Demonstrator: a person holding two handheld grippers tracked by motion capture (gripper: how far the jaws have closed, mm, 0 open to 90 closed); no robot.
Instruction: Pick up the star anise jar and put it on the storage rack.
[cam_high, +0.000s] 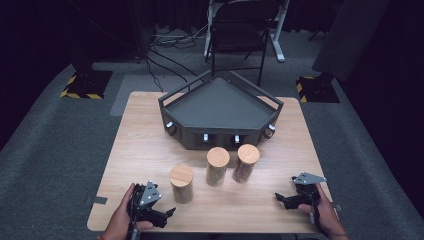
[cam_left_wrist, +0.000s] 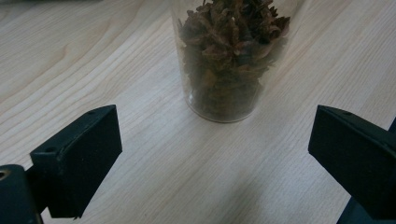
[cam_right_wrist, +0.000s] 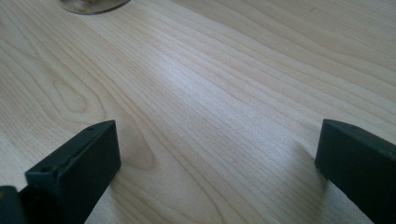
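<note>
The left gripper (cam_left_wrist: 212, 154) holds its two blocky matte-black jaws spread wide over bare wood, gripping nothing. Straight ahead of them, near but apart, stands a clear glass jar of dried brown, spiky spice (cam_left_wrist: 227, 60), upright on the desk. In the high view this nearest jar (cam_high: 181, 183) wears a flat round wooden lid and sits just right of the left gripper (cam_high: 161, 214). Two more wood-lidded glass jars (cam_high: 217, 166) (cam_high: 245, 163) stand upright farther back, side by side. The right gripper (cam_right_wrist: 215, 158) also has its jaws wide apart and empty, resting low at the desk's right front (cam_high: 285, 200). The pale, fine-grained wooden desk (cam_high: 145, 145) carries a dark grey angular metal tray (cam_high: 220, 107) behind the jars.
</note>
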